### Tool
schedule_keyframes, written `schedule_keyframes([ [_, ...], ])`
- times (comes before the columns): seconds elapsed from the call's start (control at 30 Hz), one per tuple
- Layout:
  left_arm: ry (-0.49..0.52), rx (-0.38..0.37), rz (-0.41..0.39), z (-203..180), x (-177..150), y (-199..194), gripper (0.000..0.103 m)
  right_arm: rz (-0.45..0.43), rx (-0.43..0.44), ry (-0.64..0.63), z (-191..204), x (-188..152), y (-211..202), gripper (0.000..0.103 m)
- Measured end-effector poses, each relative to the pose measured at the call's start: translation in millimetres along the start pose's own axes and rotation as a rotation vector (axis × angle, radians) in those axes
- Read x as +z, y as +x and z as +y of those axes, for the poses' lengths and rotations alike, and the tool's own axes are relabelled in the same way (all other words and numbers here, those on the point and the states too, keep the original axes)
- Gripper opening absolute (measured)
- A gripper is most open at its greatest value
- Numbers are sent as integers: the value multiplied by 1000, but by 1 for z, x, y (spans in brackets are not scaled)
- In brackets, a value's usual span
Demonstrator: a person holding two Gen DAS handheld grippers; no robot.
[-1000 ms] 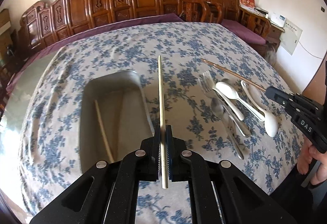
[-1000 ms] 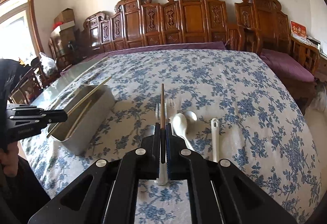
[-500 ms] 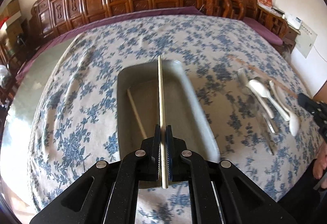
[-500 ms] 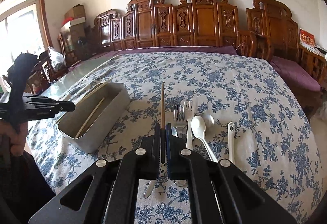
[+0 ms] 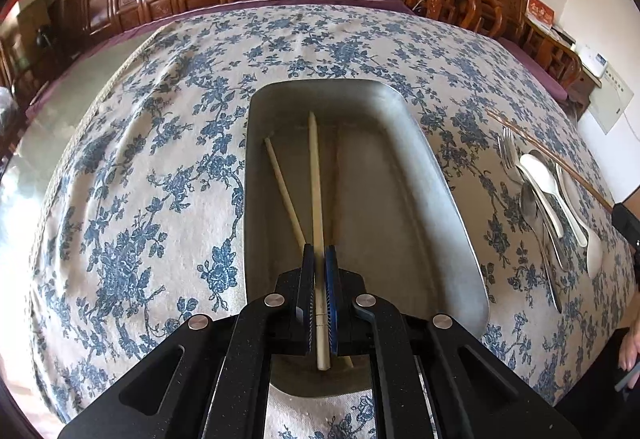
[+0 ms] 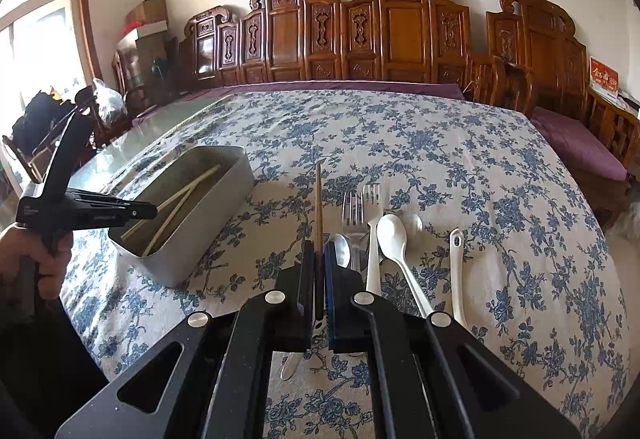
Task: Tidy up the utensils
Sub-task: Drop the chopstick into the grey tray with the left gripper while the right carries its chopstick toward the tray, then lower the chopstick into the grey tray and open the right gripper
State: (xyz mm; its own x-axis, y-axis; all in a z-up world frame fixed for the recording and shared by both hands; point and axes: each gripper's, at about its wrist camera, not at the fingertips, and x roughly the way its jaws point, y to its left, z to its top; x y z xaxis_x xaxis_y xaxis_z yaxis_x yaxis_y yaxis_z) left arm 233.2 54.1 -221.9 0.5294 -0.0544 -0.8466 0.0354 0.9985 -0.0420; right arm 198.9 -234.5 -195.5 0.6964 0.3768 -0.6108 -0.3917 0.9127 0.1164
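The counter (image 5: pixel 132 167), draped in a blue-flowered cloth, fills both views, and the metal tray (image 5: pixel 448 207) sits at the centre of the left wrist frame, at the left of the right wrist frame. Over the tray the left gripper (image 5: pixel 319 259) is held pointing steeply down, its fingers (image 5: pixel 308 279) closed on a pale chopstick (image 5: pixel 316 179) that runs up the middle of the frame between the pads, its far tip low inside the tray. A second pale chopstick (image 5: pixel 284 191) is already lying in the tray, just left of the held one, and appears to cross under it near the fingers.

For this step to be done well, the held stick should be lowered until it is nearly flat along the tray's length, beside the stick already there, and only then let go; a release from height would likely let it bounce or catch on the tray wall.

In the right wrist view the right gripper (image 6: pixel 319 251) is seen with its fingers (image 6: pixel 308 279) clamped on a dark brown chopstick (image 6: pixel 318 207), which stands up the frame's centre from between the pads. Just right of it, on the cloth, two forks (image 6: pixel 352 211), a metal spoon (image 6: pixel 342 249) and two white spoons (image 6: pixel 394 239) are laid out, still to be put away. Whether the brown stick's tip touches the cloth cannot be told.
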Motion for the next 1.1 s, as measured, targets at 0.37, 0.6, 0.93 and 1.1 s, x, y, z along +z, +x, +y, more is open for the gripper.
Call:
schedule_keyframes([
  [0.37,-18,-6,-38,8,5,-10,6,-18,41,-22,38,24,-3,6],
  [0.6,-22,12,-110,20,8,-32,8,-6,108,-47,82,43,13,6],
  [0.93,-37,26,-164,39,9,-52,8,75,127,-98,133,53,63,6],
  [1.1,-51,24,-172,46,10,-55,8,110,111,-108,147,52,85,6],
])
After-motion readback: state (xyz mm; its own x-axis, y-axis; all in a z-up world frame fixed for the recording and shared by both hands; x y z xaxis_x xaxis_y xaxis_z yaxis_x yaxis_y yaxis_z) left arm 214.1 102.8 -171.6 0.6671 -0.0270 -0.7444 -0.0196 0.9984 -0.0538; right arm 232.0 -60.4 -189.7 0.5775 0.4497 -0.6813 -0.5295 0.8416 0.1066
